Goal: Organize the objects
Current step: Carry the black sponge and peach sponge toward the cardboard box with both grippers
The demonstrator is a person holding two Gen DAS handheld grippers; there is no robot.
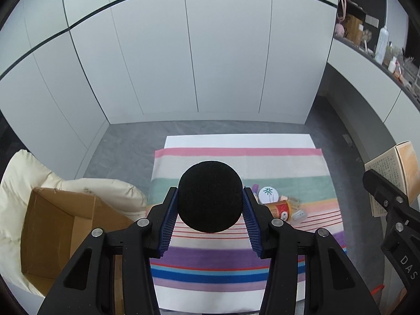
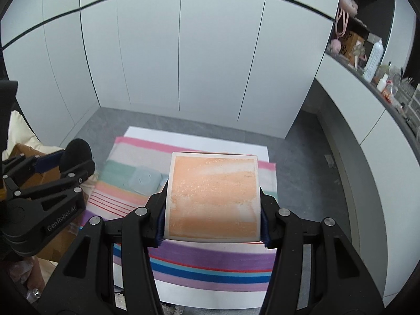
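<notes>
- Black foam: we hold a round puff (image 1: 210,197) in the left gripper (image 1: 210,211), blue pads pressed on its two sides, jaws at a middling width set by the puff itself.
- Orange-and-white box (image 2: 213,197) sits in the right gripper (image 2: 213,210); jaws clamp its two side walls, broad face turned up to the camera. We judge the side grip suits a flat carton, keeping it from swinging.
- Both loads hang clear above the striped cloth (image 1: 199,260), touching nothing below. Each hand carries one thing, so two items can go in a single trip.
- Left of the cloth's left edge: an open cardboard carton (image 1: 55,231), resting on a cream cushion (image 1: 23,173). We take it as the likely bin for the sorting, though nothing in view proves it.
- Still on the cloth, near its right edge at mid-length: a white round lid with a green mark (image 1: 268,194), an orange-labelled bottle (image 1: 281,208), and a few small pieces we cannot name.
- From the right view, a pale green square pad (image 2: 145,179) lies on the cloth's green stripe, toward the left edge.
- The cloth lies on a white sheet (image 1: 236,140) over grey floor.
- Task looks partway: two things lifted, several left lying.
- Next, we expect a swing left over the carton; the foam is soft, so it may spring out on release.
</notes>
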